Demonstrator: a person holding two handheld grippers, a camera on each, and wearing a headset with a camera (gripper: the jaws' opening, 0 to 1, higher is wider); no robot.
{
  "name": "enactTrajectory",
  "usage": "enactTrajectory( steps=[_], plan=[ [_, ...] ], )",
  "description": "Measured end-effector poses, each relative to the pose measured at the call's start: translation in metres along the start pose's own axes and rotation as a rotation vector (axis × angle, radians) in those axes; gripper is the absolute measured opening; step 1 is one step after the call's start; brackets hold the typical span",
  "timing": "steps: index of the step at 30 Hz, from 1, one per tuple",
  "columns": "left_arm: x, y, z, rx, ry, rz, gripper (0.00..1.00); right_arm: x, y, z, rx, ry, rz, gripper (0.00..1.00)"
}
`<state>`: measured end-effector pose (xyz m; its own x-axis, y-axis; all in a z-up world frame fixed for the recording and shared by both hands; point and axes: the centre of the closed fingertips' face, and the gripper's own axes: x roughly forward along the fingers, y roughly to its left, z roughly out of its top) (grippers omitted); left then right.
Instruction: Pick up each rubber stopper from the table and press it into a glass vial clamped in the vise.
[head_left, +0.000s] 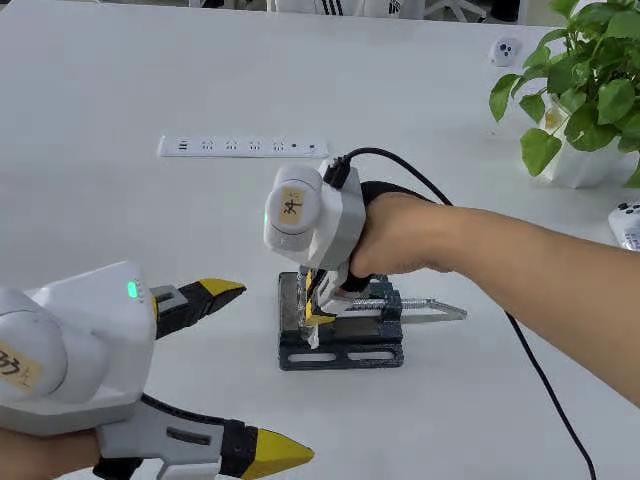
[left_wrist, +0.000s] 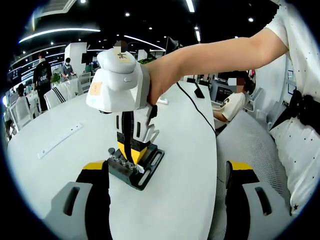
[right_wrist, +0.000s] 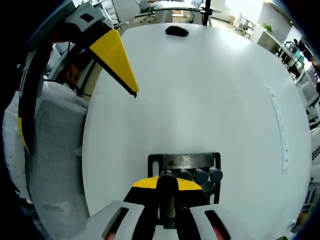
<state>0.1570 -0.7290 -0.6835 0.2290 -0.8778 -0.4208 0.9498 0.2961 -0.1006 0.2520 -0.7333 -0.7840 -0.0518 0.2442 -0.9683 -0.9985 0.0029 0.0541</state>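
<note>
Right gripper (head_left: 318, 312) points down onto the vise (head_left: 345, 350) mid tabletop (head_left: 120, 90). Its fingers are closed, pinching a dark stopper (right_wrist: 167, 181) at the 9 o'clock end of the vial row (right_wrist: 200, 176) in the right gripper view. Left gripper (head_left: 272, 370) is at 7 o'clock from the vise, fingers spread wide, holding nothing. Power strip (head_left: 243, 147) lies at 11 o'clock and a plant (head_left: 585, 80) at 2 o'clock.

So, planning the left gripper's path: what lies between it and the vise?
Only bare table between the left gripper and the vise, as the head view shows.
</note>
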Motion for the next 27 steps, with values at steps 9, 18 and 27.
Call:
enactTrajectory(
  steps=[9,18,27],
  plan=[
    [-0.0013,0.0031,-0.0028,-0.011,-0.001,0.0,0.96,-0.0001,0.004,-0.0007,0.032,0.039,0.004,0.06],
    [0.001,0.002,0.0015,-0.011,-0.01,0.001,0.95,0.0005,0.0006,-0.0012,0.059,0.079,0.003,0.05],
    [-0.0034,0.0064,-0.0011,-0.013,-0.017,0.014,0.95,-0.0009,-0.0001,-0.0026,0.034,-0.004,-0.005,0.07]
  ],
)
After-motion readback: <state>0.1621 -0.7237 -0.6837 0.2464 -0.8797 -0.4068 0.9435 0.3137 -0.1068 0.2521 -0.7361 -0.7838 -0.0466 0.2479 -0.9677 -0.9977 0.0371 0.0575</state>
